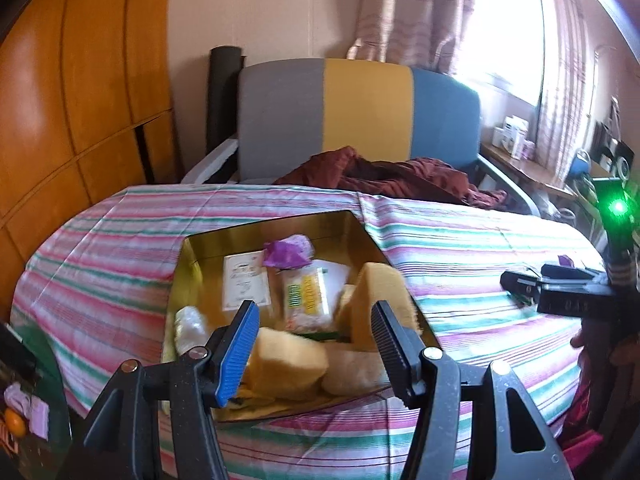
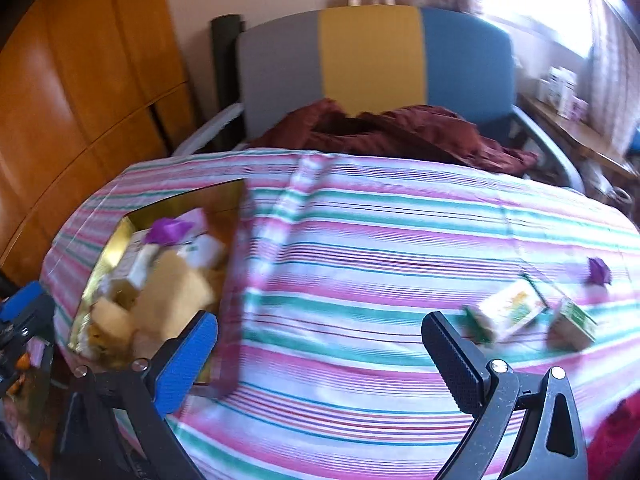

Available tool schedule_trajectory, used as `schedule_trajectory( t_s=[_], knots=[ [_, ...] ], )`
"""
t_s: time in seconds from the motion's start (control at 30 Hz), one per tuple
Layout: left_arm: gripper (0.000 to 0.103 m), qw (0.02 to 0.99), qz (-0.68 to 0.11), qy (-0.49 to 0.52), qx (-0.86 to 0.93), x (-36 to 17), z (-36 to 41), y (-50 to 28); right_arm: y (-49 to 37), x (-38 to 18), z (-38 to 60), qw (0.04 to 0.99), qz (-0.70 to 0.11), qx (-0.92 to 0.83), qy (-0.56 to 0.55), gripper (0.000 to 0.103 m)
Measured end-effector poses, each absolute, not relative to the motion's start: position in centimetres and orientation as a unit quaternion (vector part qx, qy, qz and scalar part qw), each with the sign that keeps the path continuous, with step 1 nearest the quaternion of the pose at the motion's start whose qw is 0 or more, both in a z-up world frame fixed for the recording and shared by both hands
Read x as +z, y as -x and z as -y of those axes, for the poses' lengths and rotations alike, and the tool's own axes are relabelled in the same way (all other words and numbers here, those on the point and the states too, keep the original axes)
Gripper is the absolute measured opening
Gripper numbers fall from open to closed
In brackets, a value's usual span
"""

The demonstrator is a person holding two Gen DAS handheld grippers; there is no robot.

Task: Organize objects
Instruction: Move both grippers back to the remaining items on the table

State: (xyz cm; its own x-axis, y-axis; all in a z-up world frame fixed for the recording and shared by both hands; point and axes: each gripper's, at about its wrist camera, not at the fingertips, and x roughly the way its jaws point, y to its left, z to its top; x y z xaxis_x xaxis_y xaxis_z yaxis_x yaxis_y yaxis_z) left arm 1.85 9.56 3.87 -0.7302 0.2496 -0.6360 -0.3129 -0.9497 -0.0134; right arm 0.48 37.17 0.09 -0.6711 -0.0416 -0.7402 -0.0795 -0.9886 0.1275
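- I see the striped cloth [image 1: 460, 240] covering the table in both views, and I place everything else against the gold tin [image 1: 280, 224] on it.
- Beyond the tin stands a chair [image 1: 360, 112] with grey, yellow and blue panels; a maroon cloth [image 1: 392, 176] lies heaped on its seat.
- From my left wrist camera the tin is right ahead, open, holding yellow sponges [image 1: 288, 364], a white card [image 1: 244, 284], a green-printed packet [image 1: 308, 296] and a purple wrapper [image 1: 288, 250].
- My left gripper [image 1: 314, 344] hangs over the tin's near edge with its fingers spread and nothing between them.
- My right gripper [image 2: 320, 360] is also spread wide and empty, well right of the tin, over bare cloth.
- Only the right wrist camera shows the loose items well right of the tin: two green-and-white packets [image 2: 508, 312] and a small purple piece [image 2: 599, 270], all blurred.
- Only the left wrist camera shows the tin's contents sharply; in the right view they smear together at the far left.
- The left view also catches the right gripper from the side, at its right edge, with a green light [image 1: 618, 206] above it.
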Motion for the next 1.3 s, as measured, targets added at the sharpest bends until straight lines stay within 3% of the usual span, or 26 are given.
schedule_trajectory(
  t_s=[0.23,0.87,1.07,1.3],
  knots=[
    [0.059,0.191,-0.074,0.333,0.921,4.2,-13.2,-2.0,-1.6,0.1,-43.7,0.079,-0.09,0.905,0.409,0.103],
    [0.059,0.343,-0.15,0.336,0.864,3.0,-26.2,-2.6,-4.8,-2.6,-64.1,0.261,-0.231,0.843,0.41,0.103],
    [0.059,0.409,-0.171,0.355,0.824,0.5,-31.9,-2.1,-5.3,-6.1,-67.0,0.26,-0.305,0.808,0.432,0.103],
    [0.059,0.459,-0.188,0.383,0.779,-2.5,-39.0,-1.0,-5.1,-7.0,-67.1,0.255,-0.324,0.796,0.443,0.103]
  ],
)
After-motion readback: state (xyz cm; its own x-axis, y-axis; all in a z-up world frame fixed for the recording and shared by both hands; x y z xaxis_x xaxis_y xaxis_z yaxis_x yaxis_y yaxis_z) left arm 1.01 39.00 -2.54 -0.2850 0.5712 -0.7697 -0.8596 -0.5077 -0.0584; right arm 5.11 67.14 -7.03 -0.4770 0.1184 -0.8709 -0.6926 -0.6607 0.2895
